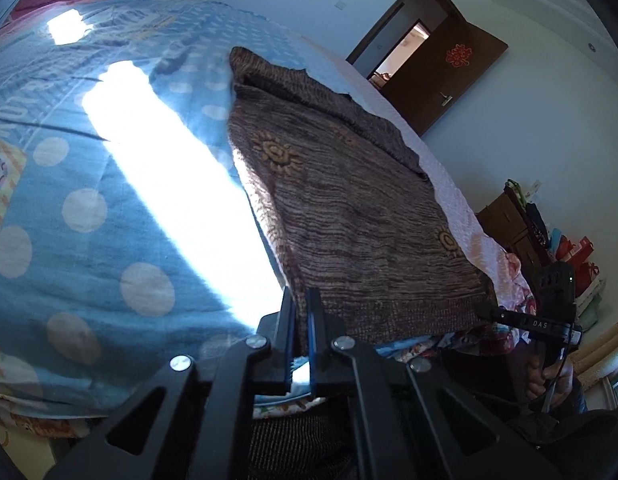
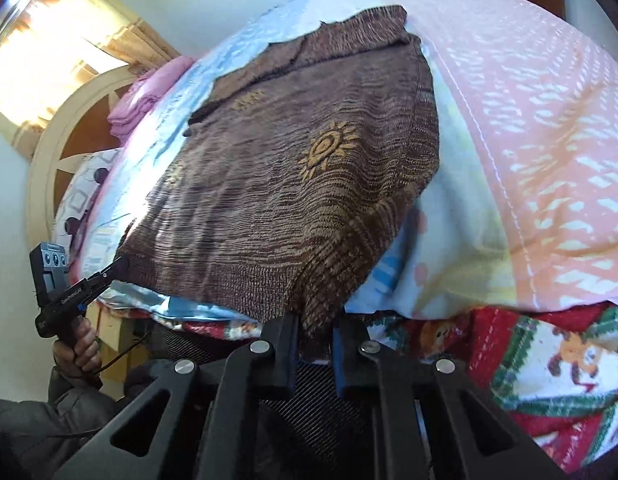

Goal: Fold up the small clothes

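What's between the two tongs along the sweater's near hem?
Only the brown sweater's ribbed hem; nothing else. The right wrist view shows it running from the right tongs to the left tongs.

1. A brown marled knit sweater (image 2: pixel 293 184) with golden sun motifs lies spread flat on a bed.
2. Its ribbed hem (image 2: pixel 245 280) hangs at the near edge.
3. Both hem corners are pinched and lifted.

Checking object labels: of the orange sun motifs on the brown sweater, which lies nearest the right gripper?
In the right wrist view, the big sun mid-sweater lies nearest the right gripper; the fainter suns sit farther up, toward the collar.
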Available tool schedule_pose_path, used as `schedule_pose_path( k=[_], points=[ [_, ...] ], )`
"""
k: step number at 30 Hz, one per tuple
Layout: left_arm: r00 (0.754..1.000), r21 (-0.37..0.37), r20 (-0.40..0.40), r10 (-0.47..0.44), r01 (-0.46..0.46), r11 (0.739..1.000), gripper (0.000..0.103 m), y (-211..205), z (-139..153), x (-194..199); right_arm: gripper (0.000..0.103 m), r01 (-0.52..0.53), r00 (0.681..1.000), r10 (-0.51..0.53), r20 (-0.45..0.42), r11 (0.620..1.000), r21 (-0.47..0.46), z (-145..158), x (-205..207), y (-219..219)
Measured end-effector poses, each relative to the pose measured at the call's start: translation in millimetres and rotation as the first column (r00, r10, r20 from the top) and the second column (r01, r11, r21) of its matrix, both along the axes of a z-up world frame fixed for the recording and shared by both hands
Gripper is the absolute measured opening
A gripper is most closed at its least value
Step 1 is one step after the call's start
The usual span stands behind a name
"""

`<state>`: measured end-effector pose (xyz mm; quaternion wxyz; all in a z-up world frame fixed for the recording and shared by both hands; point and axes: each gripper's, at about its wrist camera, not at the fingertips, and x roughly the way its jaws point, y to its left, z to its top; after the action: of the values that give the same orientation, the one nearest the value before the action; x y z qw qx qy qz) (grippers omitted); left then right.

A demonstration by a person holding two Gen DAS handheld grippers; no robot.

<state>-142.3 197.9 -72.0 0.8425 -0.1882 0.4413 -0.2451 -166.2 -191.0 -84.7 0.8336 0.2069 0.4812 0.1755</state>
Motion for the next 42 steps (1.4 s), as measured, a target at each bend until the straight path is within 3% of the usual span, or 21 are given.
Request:
schedule_pose_path(
  k=[6,10,14,16,18,19,20,22,23,25,28,30,34,36,38,40,42],
  points=[
    [0.996,0.021,0.065,-0.061,0.059,0.998,0.004,-11,18,-11,0.007,-0.008,1.000,0.007,0.026,1.000,0.006,10,-13,-9],
    [0.999,0.090,0.038,0.013,-0.017,0.996,0.007,-5,5,1,0.007,0.027,1.000,-0.027,0.007,1.000,0.003,-1,-9,-16],
    [0.998,0.070,-0.041,0.053,-0.050,0.996,0.037,4,-16,12,0.007,0.031,0.999,-0.031,-0.022,0.999,-0.010,-17,-6,-16],
    [0.998,0.059,-0.035,0.051,-0.049,0.997,0.049,4,-17,13,0.008,0.026,0.999,-0.026,-0.028,1.000,-0.003,-19,-5,-17],
    [0.999,0.060,-0.016,0.040,-0.039,0.997,0.074,0,-15,17,0.010,0.044,0.998,-0.043,-0.039,0.999,0.021,-20,-4,-21],
    [0.999,0.065,-0.008,0.037,-0.037,0.997,0.075,-2,-14,17,0.016,0.059,0.997,-0.058,-0.041,0.998,0.021,-20,-3,-25],
    [0.999,0.069,-0.007,0.034,-0.033,0.997,0.075,-4,-15,20,0.021,0.081,0.996,-0.080,-0.037,0.997,0.012,-18,-3,-29],
    [0.999,0.060,-0.029,0.036,-0.034,0.998,0.075,-8,-20,27,0.060,0.133,0.991,-0.133,-0.007,0.991,-0.011,-14,-5,-36],
    [0.999,0.057,-0.027,0.041,-0.039,0.998,0.075,-9,-20,28,0.066,0.162,0.987,-0.162,0.011,0.987,-0.011,-12,-5,-40],
    [0.999,0.047,-0.022,0.042,-0.041,0.998,0.073,-7,-21,27,0.067,0.169,0.986,-0.169,0.011,0.985,0.018,-11,-2,-42],
    [0.998,0.061,-0.017,0.061,-0.060,0.996,0.056,-4,-22,26,0.067,0.156,0.988,-0.156,0.023,0.988,-0.011,-11,9,-34],
    [0.997,0.083,-0.018,0.081,-0.079,0.993,0.043,-4,-25,25,0.067,0.151,0.988,-0.149,0.027,0.981,-0.121,-14,20,-20],
    [0.996,0.051,-0.036,0.083,-0.081,0.995,0.036,-3,-26,22,0.067,0.093,0.995,-0.097,0.000,0.953,-0.287,-27,28,10],
    [0.996,0.061,-0.044,0.073,-0.070,0.996,0.017,-5,-28,21,0.065,0.062,0.997,-0.071,-0.024,0.956,-0.286,-34,25,18],
    [0.995,0.079,-0.048,0.085,-0.081,0.994,0.008,-7,-32,21,0.047,0.054,0.996,-0.070,-0.049,0.959,-0.279,-43,24,20],
    [0.994,0.058,-0.052,0.096,-0.093,0.994,0.008,-4,-34,20,0.025,0.074,0.993,-0.095,-0.071,0.963,-0.257,-49,27,14],
    [0.993,0.035,-0.066,0.101,-0.098,0.995,0.007,0,-33,20,0.015,0.066,0.993,-0.085,-0.078,0.975,-0.214,-50,26,10]
  ],
)
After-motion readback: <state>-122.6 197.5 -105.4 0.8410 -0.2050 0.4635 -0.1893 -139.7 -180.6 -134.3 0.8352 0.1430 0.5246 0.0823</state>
